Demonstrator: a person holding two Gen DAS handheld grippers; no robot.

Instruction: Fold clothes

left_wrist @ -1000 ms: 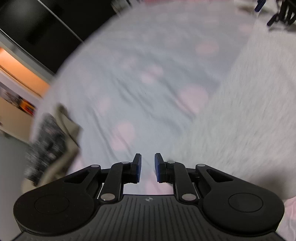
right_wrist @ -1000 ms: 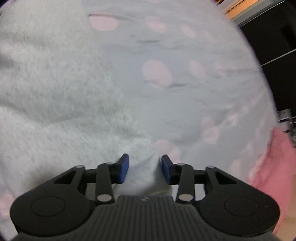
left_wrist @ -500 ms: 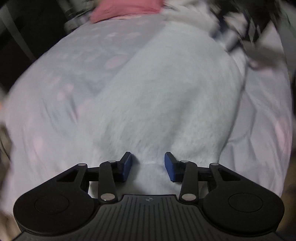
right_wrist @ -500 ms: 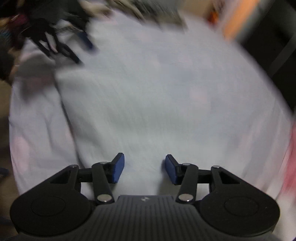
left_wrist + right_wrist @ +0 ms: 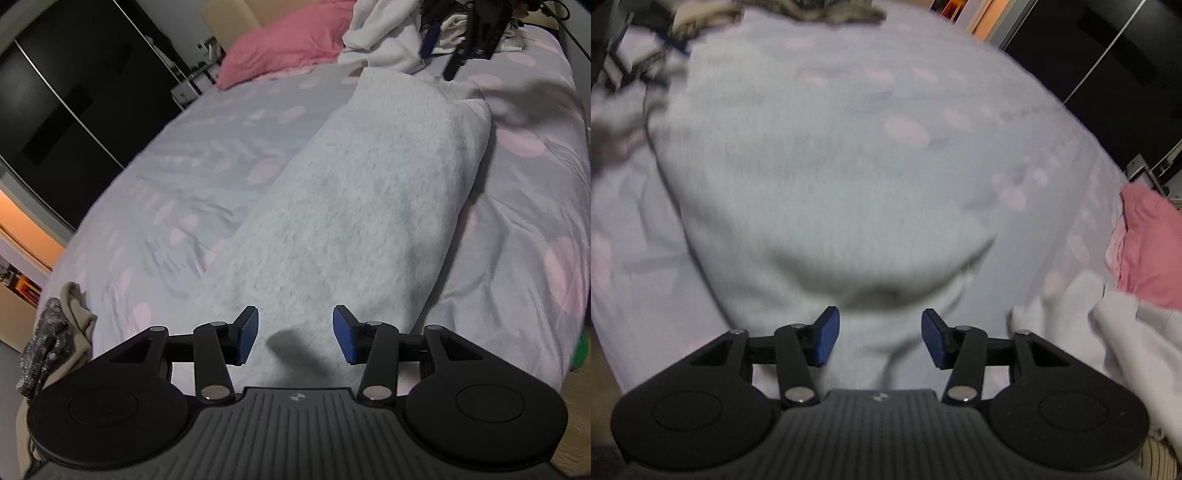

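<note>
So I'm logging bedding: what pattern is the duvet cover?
Pale lilac-grey duvet cover with pink spots; clearest in the left wrist view.

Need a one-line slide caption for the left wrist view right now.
Open left gripper poised over the near end of a fuzzy pale grey garment laid lengthwise on a pink-spotted bedspread.

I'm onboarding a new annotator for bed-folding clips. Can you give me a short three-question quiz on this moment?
1. True or false: the left gripper is clamped on the fuzzy grey garment.
2. Which item lies near the head of the bed, left of the white clothes pile? A) a pink pillow B) a green towel C) a blue basket
3. Fill in: in the right wrist view, the right gripper has its jaws ____ above the garment's near end.

Key
1. False: both pads stand apart, nothing between them.
2. A
3. open
</note>
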